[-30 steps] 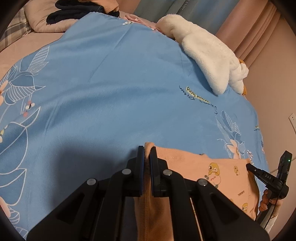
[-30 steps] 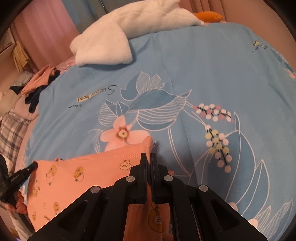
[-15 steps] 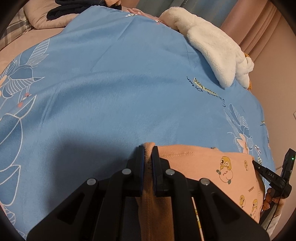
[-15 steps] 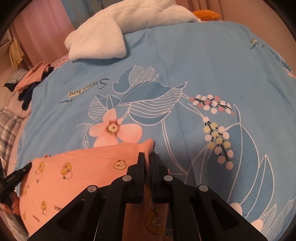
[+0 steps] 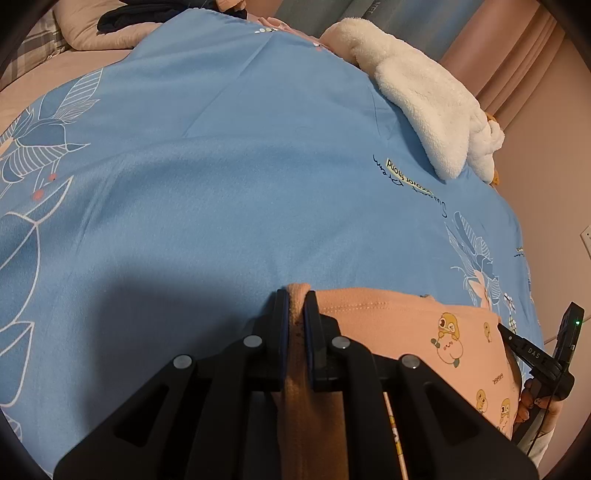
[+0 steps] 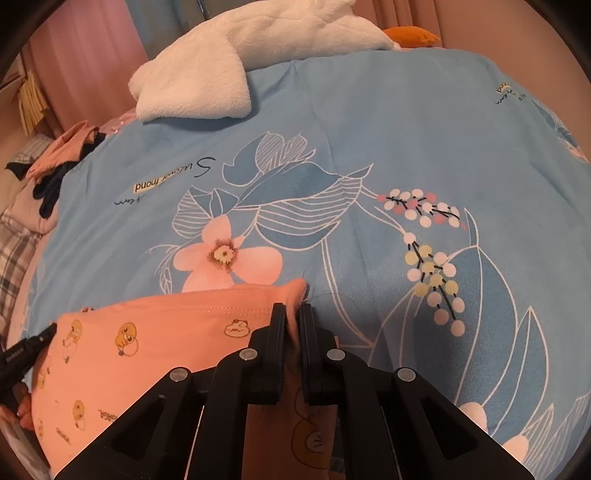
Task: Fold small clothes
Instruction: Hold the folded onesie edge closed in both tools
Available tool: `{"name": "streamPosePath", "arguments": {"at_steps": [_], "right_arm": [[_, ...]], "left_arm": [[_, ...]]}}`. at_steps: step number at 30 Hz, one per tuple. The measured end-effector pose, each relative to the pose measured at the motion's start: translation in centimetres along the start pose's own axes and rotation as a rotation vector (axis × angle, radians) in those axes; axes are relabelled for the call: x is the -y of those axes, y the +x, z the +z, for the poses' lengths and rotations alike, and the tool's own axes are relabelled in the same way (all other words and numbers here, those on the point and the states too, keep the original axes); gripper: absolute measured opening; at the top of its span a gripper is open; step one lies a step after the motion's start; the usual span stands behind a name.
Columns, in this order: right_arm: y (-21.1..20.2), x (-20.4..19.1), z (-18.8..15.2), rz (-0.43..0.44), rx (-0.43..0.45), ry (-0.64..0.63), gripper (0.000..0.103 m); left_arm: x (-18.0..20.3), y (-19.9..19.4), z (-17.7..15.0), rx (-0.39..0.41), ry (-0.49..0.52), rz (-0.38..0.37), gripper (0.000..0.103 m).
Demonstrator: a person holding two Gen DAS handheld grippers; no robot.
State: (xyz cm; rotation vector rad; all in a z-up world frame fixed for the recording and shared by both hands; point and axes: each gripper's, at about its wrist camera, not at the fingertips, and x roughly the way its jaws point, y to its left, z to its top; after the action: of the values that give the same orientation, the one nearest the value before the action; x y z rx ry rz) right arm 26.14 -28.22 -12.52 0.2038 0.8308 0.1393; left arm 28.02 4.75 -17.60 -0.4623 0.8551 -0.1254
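Observation:
A small peach garment [image 5: 406,325] printed with cartoon ducklings lies stretched along the near edge of a blue floral bed cover [image 5: 221,184]. My left gripper [image 5: 295,295] is shut on its left top corner, with cloth bunched between the pads. In the right wrist view the same garment [image 6: 166,332] runs off to the left. My right gripper [image 6: 292,308] is shut on its right top corner. Each gripper shows at the edge of the other's view: the right gripper [image 5: 532,354] with a hand [image 5: 539,402] below it, and the left gripper [image 6: 26,350].
A white fleece blanket [image 5: 424,107] lies bunched at the far side of the bed, seen too as the fleece blanket [image 6: 221,66], with something orange [image 6: 406,35] behind it. Dark and pink clothes [image 6: 55,173] are piled by the pillows. Pink curtains and a wall bound the right side.
Both grippers keep their hold on the garment's corners. The top hem now lies straighter and tauter between them, and the left view has shifted slightly over the bed.

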Motion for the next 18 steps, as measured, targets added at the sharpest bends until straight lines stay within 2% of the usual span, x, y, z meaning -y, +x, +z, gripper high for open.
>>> {"name": "streamPosePath", "arguments": {"at_steps": [18], "right_arm": [[0.05,-0.18,-0.11,-0.020,0.014,-0.013,0.004]], "left_arm": [[-0.13,-0.12,-0.22,0.004,-0.003,-0.008,0.010]]}}
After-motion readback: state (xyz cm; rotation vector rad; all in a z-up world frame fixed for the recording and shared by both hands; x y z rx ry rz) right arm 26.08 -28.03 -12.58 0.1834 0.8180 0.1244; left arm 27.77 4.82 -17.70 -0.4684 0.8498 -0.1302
